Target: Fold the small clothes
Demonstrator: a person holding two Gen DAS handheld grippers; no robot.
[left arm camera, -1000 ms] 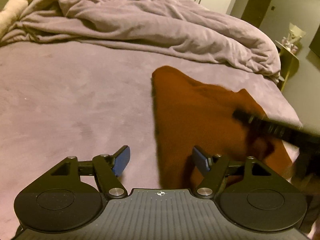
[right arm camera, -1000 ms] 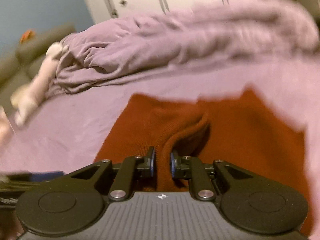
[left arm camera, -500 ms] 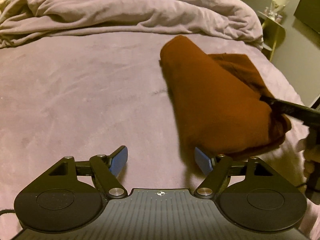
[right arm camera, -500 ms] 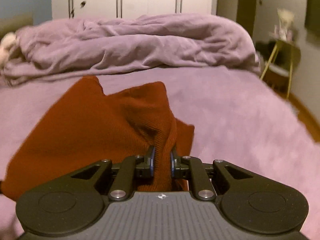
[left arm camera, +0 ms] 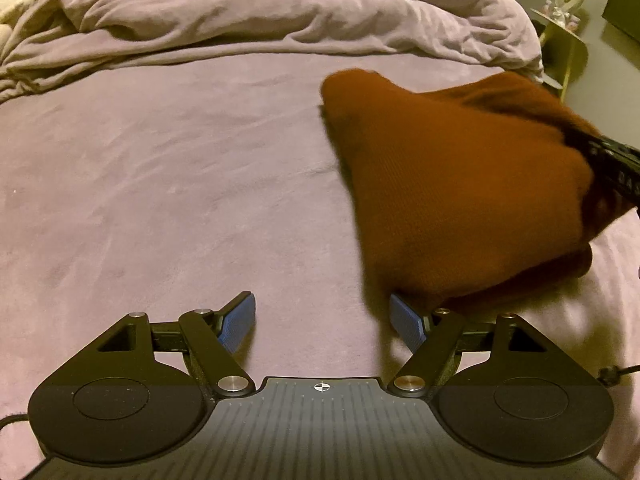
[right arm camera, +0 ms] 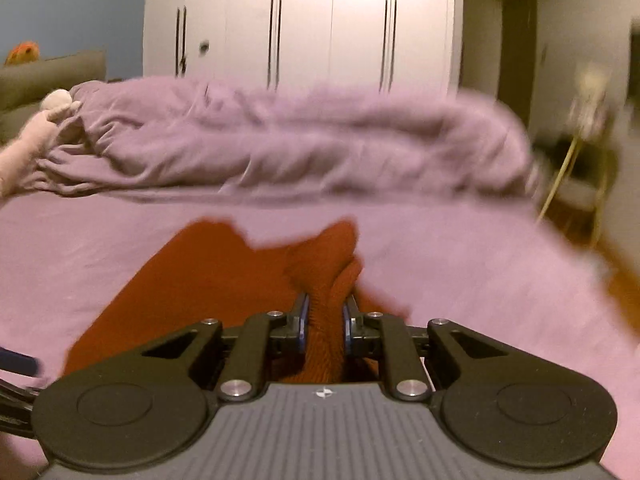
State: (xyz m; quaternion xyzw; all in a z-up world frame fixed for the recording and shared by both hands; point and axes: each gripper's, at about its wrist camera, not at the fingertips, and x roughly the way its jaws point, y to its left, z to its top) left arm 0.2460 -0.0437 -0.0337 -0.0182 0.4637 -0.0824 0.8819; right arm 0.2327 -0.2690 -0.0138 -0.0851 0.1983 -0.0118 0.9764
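A rust-brown knit garment (left arm camera: 460, 184) lies bunched on the purple bed sheet (left arm camera: 160, 180), right of centre in the left wrist view. My right gripper (right arm camera: 324, 320) is shut on a gathered fold of the garment (right arm camera: 192, 276), which trails down to the left onto the sheet. Its black arm (left arm camera: 612, 164) enters from the right edge and lifts that side of the cloth. My left gripper (left arm camera: 322, 320) is open over bare sheet, with nothing between its fingers. Its right blue pad (left arm camera: 406, 326) sits just at the garment's near edge.
A crumpled purple duvet (left arm camera: 280, 12) is heaped across the far side of the bed. A pale soft toy (left arm camera: 10, 0) lies at the far left. A small side table (left arm camera: 564, 36) stands beyond the bed's right edge, and white wardrobe doors (right arm camera: 300, 20) are behind.
The right gripper has carried its fold of the garment over to the right, and its view tilted up toward the wardrobe. The left gripper came off the cloth and now stands over bare sheet.
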